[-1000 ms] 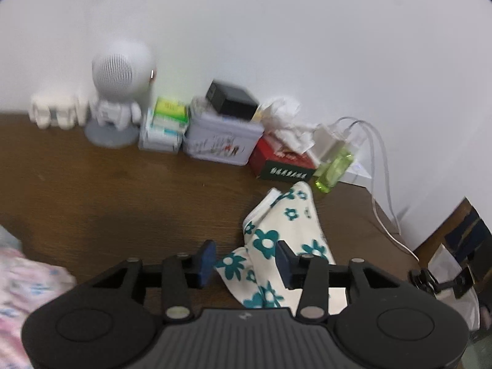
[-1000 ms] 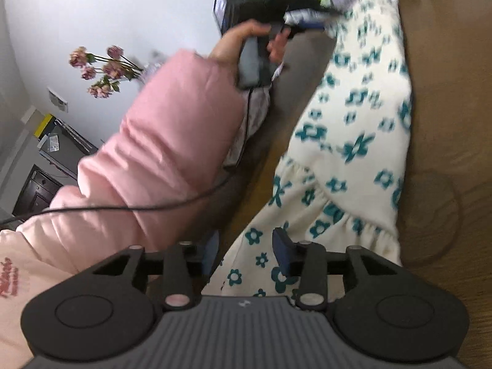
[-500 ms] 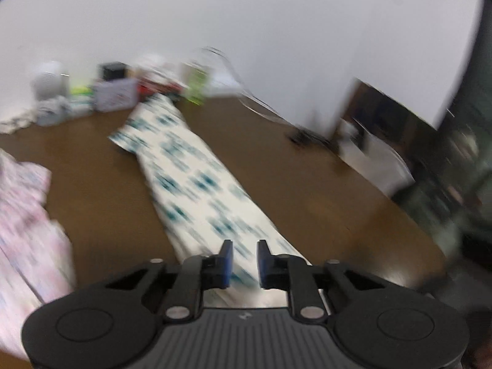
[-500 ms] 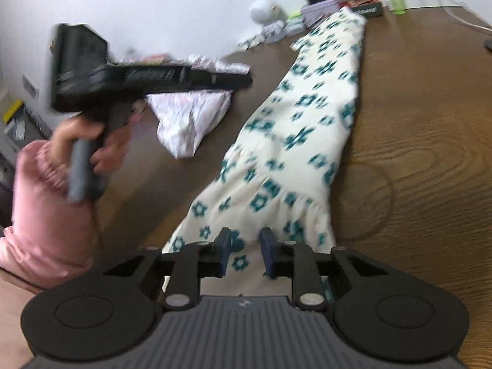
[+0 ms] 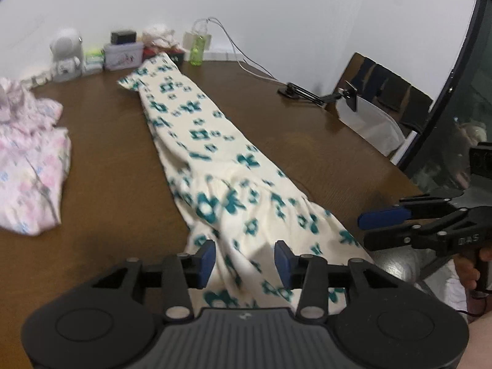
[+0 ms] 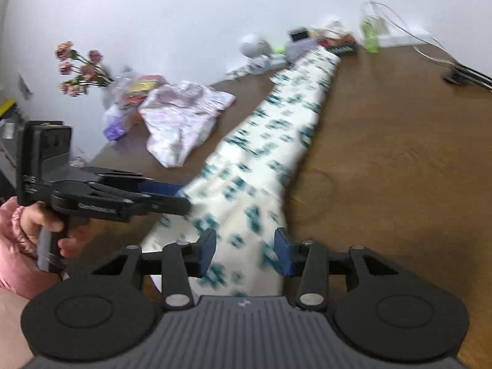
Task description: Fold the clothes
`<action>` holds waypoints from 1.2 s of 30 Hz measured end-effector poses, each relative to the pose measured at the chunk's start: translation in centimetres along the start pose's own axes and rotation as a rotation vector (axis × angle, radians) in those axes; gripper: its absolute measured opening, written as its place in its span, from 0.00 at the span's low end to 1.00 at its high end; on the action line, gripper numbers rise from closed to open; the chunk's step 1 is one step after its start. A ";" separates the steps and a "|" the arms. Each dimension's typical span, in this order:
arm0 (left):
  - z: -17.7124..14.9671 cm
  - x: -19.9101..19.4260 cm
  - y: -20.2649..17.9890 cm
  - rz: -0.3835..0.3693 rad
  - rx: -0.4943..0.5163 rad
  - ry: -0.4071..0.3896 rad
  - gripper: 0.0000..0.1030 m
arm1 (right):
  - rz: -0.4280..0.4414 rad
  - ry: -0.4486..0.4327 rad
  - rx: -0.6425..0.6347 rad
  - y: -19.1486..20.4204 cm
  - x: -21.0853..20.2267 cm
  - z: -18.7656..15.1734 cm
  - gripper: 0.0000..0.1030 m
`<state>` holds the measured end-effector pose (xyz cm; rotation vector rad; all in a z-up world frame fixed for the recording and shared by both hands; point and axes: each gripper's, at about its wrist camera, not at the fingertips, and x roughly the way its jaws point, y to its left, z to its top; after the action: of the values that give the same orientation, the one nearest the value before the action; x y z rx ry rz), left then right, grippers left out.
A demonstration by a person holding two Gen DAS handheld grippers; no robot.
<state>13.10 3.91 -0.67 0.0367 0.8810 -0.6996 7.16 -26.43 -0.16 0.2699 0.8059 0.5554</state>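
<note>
fingers first: left gripper [image 5: 244, 259] has its blue pads spread, jaws opening, cloth of the dress [image 5: 215, 153] lying in the gap below them. can't tell for sure if the pads touch fabric, but they aren't pinching it. right gripper [image 6: 244, 252] same story: pads apart, jaws opening, near hem of the dress under and between them, not clamped.

both grippers sit at the near end of the garment, side by side. right one shows from the side in the left wrist view at the right edge, fingers pointing left toward the hem. left one shows in the right wrist view at the left edge, held by a hand [image 6: 46, 227] in a pink sleeve [image 6: 12, 264].

dress is cream with teal flowers, folded into a long narrow strip, laid flat on the brown wooden table [image 5: 107, 184], running from the near edge away to the clutter at the wall. far end almost reaches a red box [image 5: 172, 53].

pink floral garment [image 5: 30, 153] is bunched on the table left of the dress, apart from it.

along the wall: white round speaker figure [image 5: 66, 50], tin box [image 5: 123, 57], green bottle [image 5: 196, 50], white cable [image 5: 246, 58]. dried flowers [image 6: 80, 67] at far left in the right wrist view. both views motion-blurred.
</note>
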 end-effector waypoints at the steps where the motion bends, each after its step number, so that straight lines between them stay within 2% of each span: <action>1: -0.1 0.2 0.0 -0.012 -0.008 0.004 0.32 | -0.009 0.010 0.010 -0.4 0.1 -0.4 0.41; 3: -0.4 0.5 -0.2 -0.030 -0.020 0.011 0.08 | -0.003 0.025 0.021 -0.6 0.2 -1.1 0.41; 4: -0.5 0.4 -0.3 -0.037 -0.029 0.004 0.04 | 0.006 0.027 0.017 -0.4 0.3 -1.3 0.41; 5: -0.5 0.0 -0.3 -0.046 -0.043 -0.011 0.03 | 0.017 0.027 0.008 -0.1 0.4 -1.5 0.42; 9: -0.3 -1.8 0.0 -0.113 -0.111 -0.088 0.02 | 0.054 0.028 -0.061 1.1 0.2 -1.9 0.57; 13: 0.2 -3.5 0.0 -0.159 -0.155 -0.160 0.02 | 0.089 0.054 -0.139 2.9 1.6 -1.6 0.57; 19: 0.5 -4.4 -0.4 -0.228 -0.189 -0.194 0.02 | 0.144 0.110 -0.199 5.1 4.9 -1.4 0.57; 22: 0.3 -4.9 -0.2 -0.218 -0.195 -0.208 0.02 | 0.156 0.105 -0.204 5.8 5.3 -1.4 0.57; 26: -0.5 -5.0 0.3 -0.168 -0.192 -0.201 0.02 | 0.094 0.095 -0.193 5.8 5.2 -1.3 0.48; 28: -1.0 -4.6 0.7 -0.136 -0.203 -0.170 0.09 | 0.081 0.097 -0.181 5.4 4.9 -1.2 0.45; 31: -1.7 -3.5 1.5 -0.109 -0.236 -0.124 0.24 | 0.054 0.108 -0.195 5.4 4.9 -1.3 0.29; 32: -1.9 -3.1 1.8 -0.109 -0.250 -0.113 0.30 | 0.053 0.115 -0.196 5.4 5.0 -1.4 0.19; 33: -2.1 -2.7 2.0 -0.115 -0.263 -0.106 0.30 | 0.053 0.122 -0.193 5.4 5.2 -1.5 0.10; 36: -2.5 -1.9 2.6 -0.130 -0.285 -0.091 0.31 | 0.053 0.110 -0.181 5.6 5.1 -1.5 0.01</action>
<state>12.01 7.75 -1.56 -0.3069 0.8943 -0.6848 6.89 -18.93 -1.86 0.0949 0.8504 0.6930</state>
